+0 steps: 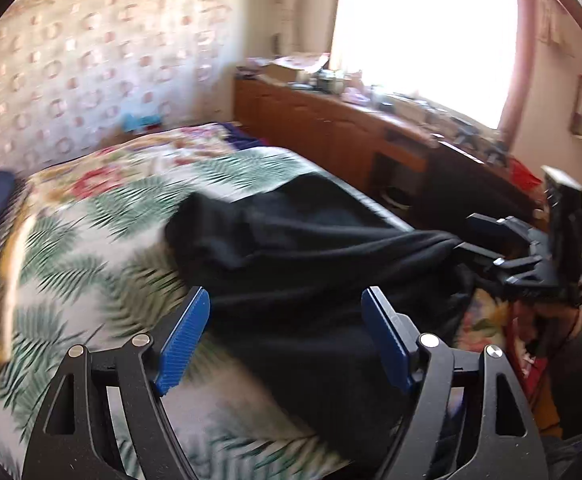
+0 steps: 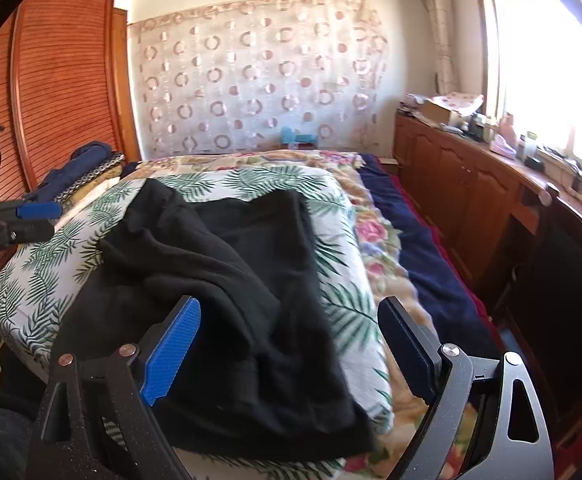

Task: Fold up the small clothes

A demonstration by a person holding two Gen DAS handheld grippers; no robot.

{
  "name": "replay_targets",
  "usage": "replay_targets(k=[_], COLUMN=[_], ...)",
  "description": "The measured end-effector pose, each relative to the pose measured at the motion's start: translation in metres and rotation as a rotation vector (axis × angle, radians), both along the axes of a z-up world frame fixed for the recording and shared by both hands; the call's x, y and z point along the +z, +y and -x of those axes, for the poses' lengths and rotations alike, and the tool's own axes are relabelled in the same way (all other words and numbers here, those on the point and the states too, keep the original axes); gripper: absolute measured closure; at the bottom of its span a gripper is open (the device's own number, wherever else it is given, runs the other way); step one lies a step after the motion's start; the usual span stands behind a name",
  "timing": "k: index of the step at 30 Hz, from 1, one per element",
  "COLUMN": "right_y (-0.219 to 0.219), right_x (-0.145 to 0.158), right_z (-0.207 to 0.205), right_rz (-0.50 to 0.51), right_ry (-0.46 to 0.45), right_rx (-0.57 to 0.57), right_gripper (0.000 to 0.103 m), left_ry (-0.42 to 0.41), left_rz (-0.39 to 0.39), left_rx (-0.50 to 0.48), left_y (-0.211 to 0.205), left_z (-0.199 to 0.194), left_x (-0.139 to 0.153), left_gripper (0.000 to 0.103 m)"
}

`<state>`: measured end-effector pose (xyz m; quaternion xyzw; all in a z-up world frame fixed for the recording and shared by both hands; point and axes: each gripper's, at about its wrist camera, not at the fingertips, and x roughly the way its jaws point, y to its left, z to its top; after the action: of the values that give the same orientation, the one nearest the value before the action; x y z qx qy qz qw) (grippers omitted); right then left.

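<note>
- Black garment point(image 2: 227, 280) lies loosely bunched on the palm-leaf print cover point(image 2: 331, 308) of the bed point(image 2: 419, 264), partly folded over itself.
- Left gripper point(image 1: 285, 336): blue-padded fingers point(image 1: 183, 344) stand wide apart above the near part of the garment; cloth shows between them, pads not pressing it.
- Right gripper point(image 2: 291, 348): fingers wide apart over the garment's near edge, nothing clamped.
- In the left wrist view the right gripper shows at the right, at the end of a drawn-out bunch of the black cloth; contact there cannot be told.
- A navy blanket point(image 2: 411, 240) runs along the bed's window side, beside a wooden cabinet point(image 2: 463, 184).
- Left wrist view is motion-blurred.
</note>
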<state>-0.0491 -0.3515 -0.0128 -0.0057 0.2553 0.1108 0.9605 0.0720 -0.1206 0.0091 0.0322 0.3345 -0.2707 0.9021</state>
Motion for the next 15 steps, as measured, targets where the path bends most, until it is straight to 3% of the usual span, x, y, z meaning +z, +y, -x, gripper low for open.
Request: replay_targets(k=[8, 15], right_y=[0.051, 0.116], right_x=[0.016, 0.014], right_z=[-0.032, -0.076], right_rz=[0.018, 0.041], right_ry=[-0.009, 0.059], right_rx=[0.144, 0.345], right_gripper=[0.012, 0.024], left_ry=[-0.001, -0.013], left_rz=[-0.013, 0.026], left_rx=[0.103, 0.157], left_y=[0.043, 0.072], left_z=[0.005, 0.01], left_x=[-0.011, -0.012], left_gripper=[0.024, 0.024])
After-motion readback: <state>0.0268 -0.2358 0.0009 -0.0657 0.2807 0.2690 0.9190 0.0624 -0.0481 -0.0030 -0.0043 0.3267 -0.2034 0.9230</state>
